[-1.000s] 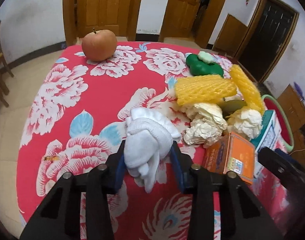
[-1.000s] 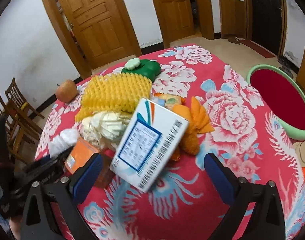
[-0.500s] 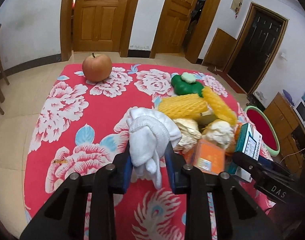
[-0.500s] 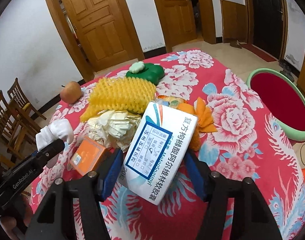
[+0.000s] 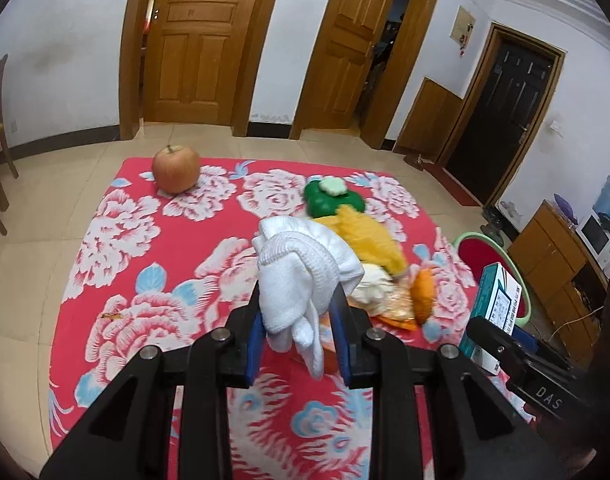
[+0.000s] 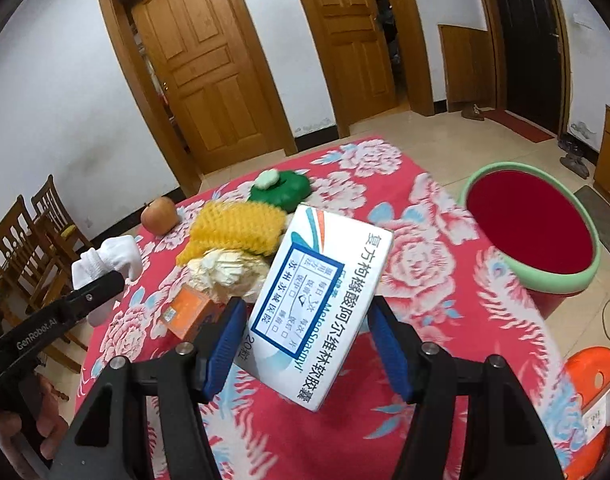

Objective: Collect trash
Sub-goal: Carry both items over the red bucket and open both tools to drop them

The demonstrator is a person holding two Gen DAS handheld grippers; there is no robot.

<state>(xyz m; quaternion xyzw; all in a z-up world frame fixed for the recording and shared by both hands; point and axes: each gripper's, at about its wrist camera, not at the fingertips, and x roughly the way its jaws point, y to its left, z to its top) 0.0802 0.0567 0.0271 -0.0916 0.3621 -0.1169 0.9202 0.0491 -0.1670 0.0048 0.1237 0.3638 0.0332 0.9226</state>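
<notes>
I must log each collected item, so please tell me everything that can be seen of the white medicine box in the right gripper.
The medicine box is a flat white cardboard carton with teal and orange stripes at its upper corner, a blue-framed label and dark Chinese print along one side. It looks closed and undamaged. It is tilted, lifted above the red floral tablecloth, and clamped between the blue fingers of the right gripper, which alone appear to touch it.

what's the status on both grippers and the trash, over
Left gripper shut on white cloth, lifted. Right gripper shut on white box, lifted. Bin to the right, open. Nothing in the way.
</notes>
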